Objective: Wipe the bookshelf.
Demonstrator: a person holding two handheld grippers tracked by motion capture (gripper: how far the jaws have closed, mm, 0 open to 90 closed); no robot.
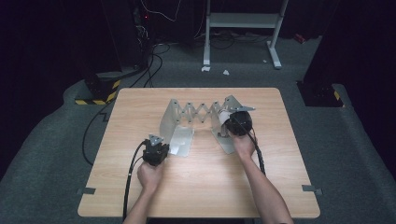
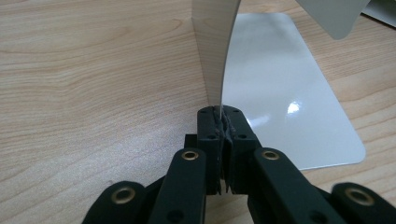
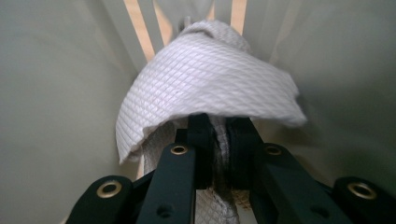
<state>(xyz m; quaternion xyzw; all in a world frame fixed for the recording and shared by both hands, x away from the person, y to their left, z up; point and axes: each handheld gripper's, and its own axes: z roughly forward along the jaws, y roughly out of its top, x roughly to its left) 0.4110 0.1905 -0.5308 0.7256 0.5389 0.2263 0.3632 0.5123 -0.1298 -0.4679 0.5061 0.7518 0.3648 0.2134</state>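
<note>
Upright metal rack [image 1: 187, 122] (expanded), crumpled white cloth [image 3: 205, 88]

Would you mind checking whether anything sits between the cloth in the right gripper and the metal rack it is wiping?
Nothing visible does. The right gripper is shut on the white cloth, which lies directly against the grey plates of the metal rack. The left gripper pinches the rack's other end plate, steadying it.

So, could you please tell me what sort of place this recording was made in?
Probably a lab or recording studio: a lone wooden table on grey carpet, dark surroundings, loose cables, and hazard-striped stand bases.
</note>
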